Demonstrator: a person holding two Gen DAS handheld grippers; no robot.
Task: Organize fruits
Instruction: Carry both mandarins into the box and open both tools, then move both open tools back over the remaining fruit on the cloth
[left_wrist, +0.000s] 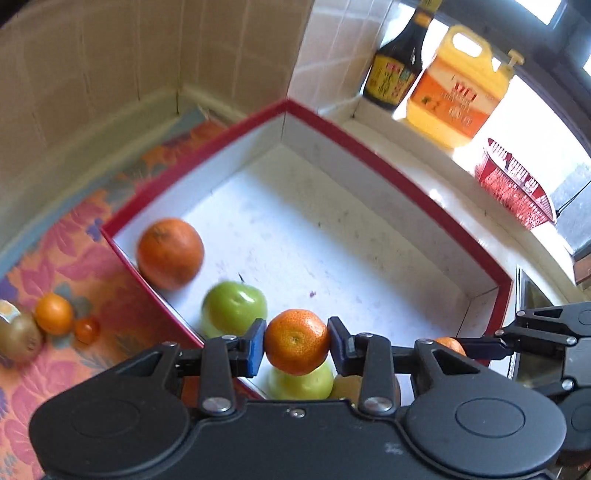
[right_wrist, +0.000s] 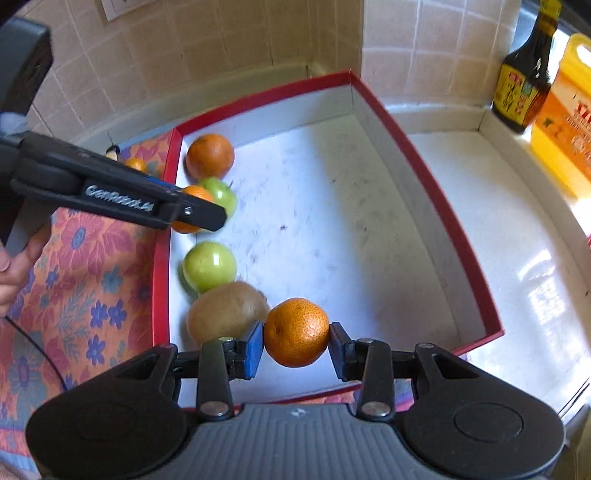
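Note:
A red-rimmed white box (left_wrist: 399, 173) (right_wrist: 439, 192) holds a large orange (left_wrist: 170, 253) (right_wrist: 209, 156), two green apples (left_wrist: 234, 307) (right_wrist: 209, 266) and a kiwi (right_wrist: 227, 312) along its left wall. My left gripper (left_wrist: 296, 342) is shut on a mandarin (left_wrist: 296, 341) above the box's near left side; it also shows in the right wrist view (right_wrist: 192, 214). My right gripper (right_wrist: 296, 334) is shut on another mandarin (right_wrist: 296, 332) above the box's near edge; it also shows in the left wrist view (left_wrist: 465, 347).
On the floral cloth (left_wrist: 74, 258) left of the box lie a kiwi (left_wrist: 18, 338), a mandarin (left_wrist: 54, 314) and a tiny orange fruit (left_wrist: 86, 329). A dark sauce bottle (left_wrist: 397, 62), a yellow oil jug (left_wrist: 461, 85) and a red basket (left_wrist: 513, 184) stand on the sill behind.

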